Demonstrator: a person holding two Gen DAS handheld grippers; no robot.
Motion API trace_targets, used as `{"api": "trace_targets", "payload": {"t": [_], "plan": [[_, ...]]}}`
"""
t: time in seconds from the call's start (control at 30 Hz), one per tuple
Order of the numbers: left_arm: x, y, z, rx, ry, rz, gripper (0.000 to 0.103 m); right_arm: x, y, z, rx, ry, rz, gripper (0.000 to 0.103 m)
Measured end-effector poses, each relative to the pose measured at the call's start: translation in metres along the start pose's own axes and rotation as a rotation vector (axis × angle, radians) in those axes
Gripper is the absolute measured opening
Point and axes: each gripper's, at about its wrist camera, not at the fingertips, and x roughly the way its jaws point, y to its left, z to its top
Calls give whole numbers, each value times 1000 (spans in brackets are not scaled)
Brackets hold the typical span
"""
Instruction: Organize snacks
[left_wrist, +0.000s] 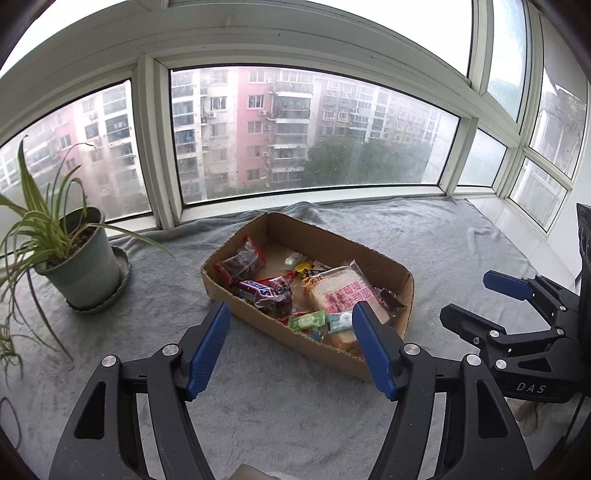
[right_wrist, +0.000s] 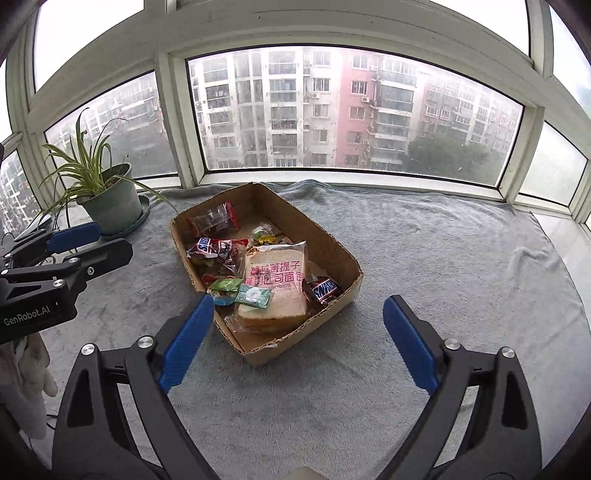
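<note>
Off to my left there's a potted plant (left_wrist: 70, 254), long thin green leaves arching out of a grey-green pot that sits in a matching saucer (left_wrist: 122, 275). Under everything I've got a grey fleecy blanket (right_wrist: 424, 258), rumpled a little along the far edge where it meets the sill. Beyond that, a white-framed window (left_wrist: 310, 129) wraps round the corner, its glass speckled and hazy. Through it I'm looking at pink and grey apartment blocks (right_wrist: 314, 110) and a dark clump of trees (right_wrist: 443, 151).
</note>
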Motion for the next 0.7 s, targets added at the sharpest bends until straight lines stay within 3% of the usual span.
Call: {"api": "trace_targets", "payload": {"t": [0.7], "plan": [[-15, -4, -5, 10, -25, 8, 73, -6, 5, -2, 0, -8, -6, 97]]}}
